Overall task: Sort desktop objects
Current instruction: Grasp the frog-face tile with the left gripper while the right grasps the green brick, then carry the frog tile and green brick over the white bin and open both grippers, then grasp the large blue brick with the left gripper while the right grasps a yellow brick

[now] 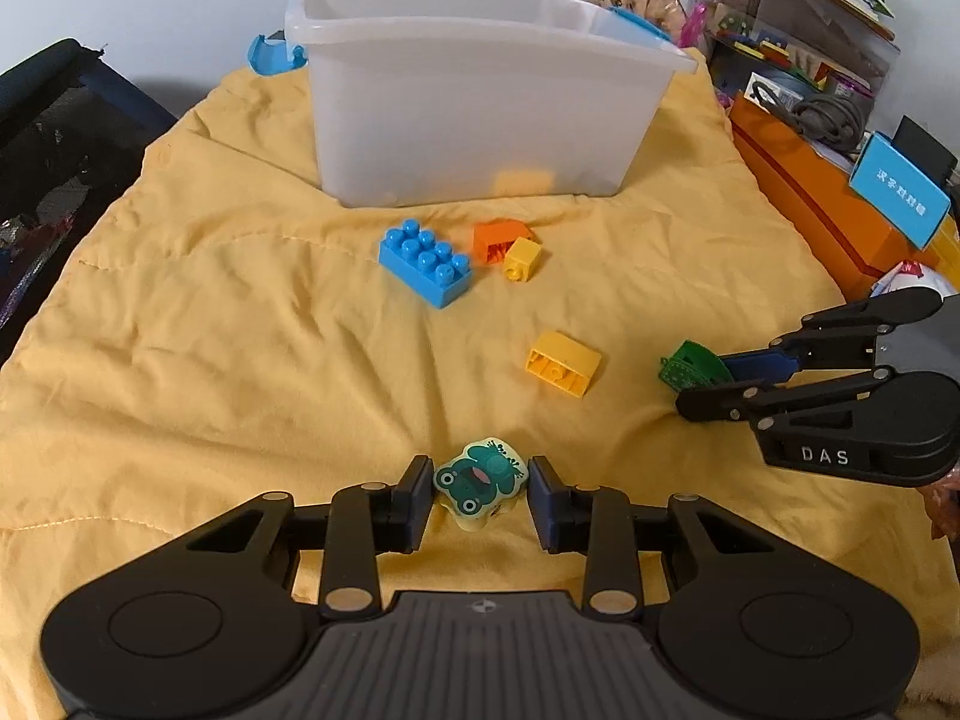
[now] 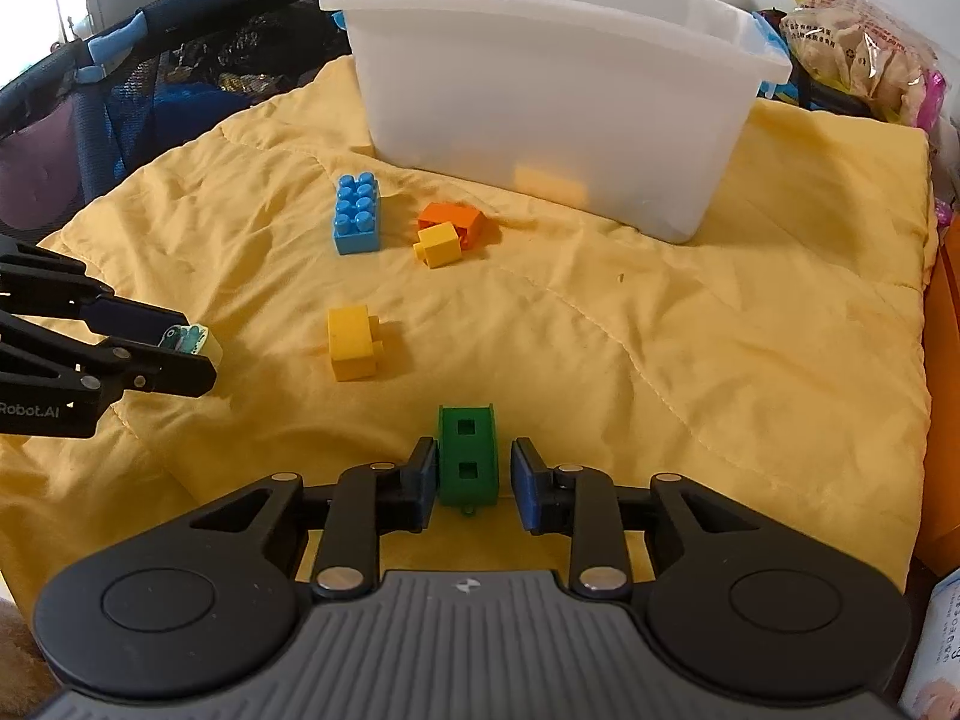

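Pick step, both sides. Left gripper [image 1: 480, 483] jaws apart around frog piece [image 1: 480, 480]; right gripper [image 2: 471, 474] jaws apart around green block [image 2: 469, 456], gaps visible. Both lie near on quilt [image 1: 240, 330]. Next: clamp, lift, carry to far white bin [image 1: 480, 96].

Left gripper [image 1: 480, 489] sits at 6 o'clock, fingers either side of a frog block [image 1: 480, 480], not quite pinching. Right gripper [image 1: 699, 381] at 3 o'clock straddles a green piece [image 1: 687, 365]. White bin [image 1: 480, 96] at 12.
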Demonstrator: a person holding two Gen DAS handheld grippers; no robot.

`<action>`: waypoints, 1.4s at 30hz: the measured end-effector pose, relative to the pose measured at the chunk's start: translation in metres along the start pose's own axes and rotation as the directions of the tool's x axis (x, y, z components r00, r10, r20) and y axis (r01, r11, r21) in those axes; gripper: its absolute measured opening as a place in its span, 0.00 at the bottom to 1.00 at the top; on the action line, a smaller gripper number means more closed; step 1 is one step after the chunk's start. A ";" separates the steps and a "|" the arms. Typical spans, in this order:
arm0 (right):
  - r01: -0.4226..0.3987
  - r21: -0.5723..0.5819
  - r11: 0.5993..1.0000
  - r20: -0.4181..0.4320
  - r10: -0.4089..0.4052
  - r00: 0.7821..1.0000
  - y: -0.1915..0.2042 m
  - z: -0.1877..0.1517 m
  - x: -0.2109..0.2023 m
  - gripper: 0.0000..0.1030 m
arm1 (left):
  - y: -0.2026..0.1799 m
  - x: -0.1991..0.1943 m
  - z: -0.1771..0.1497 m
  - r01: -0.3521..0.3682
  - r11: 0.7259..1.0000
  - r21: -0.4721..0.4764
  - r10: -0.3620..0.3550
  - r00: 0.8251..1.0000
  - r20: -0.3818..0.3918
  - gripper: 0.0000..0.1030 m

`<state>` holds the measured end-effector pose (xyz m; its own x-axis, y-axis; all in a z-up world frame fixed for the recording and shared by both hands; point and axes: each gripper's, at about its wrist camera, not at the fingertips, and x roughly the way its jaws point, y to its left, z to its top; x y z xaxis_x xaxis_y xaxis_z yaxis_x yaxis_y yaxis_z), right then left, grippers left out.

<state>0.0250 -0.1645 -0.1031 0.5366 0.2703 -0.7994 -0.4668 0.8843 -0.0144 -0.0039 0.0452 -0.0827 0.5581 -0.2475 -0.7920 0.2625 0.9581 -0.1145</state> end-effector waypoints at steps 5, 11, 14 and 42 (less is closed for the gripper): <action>-0.013 -0.016 1.000 -0.013 0.013 1.000 0.003 0.001 -0.002 0.23 | 0.004 -0.012 0.008 0.016 1.000 0.007 -0.017 0.999 0.028 0.36; 0.002 -0.027 1.000 0.038 -0.001 0.999 0.001 0.015 -0.016 0.23 | -0.008 -0.029 0.015 0.017 0.994 0.112 -0.023 0.998 0.055 0.36; 0.003 -0.023 1.000 0.040 -0.002 0.999 0.001 0.016 -0.016 0.23 | -0.021 -0.033 0.012 0.033 0.984 0.177 -0.044 0.997 0.061 0.36; 0.188 0.046 0.981 0.246 -0.193 0.950 -0.063 0.196 0.008 0.27 | 0.019 0.029 0.213 -0.083 0.991 0.100 0.060 0.975 0.214 0.42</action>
<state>0.1966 -0.1437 0.0087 0.7725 0.1795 -0.6091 -0.3251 0.9358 -0.1365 0.1851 0.0250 0.0198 0.7282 -0.2143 -0.6510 0.2926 0.9562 0.0125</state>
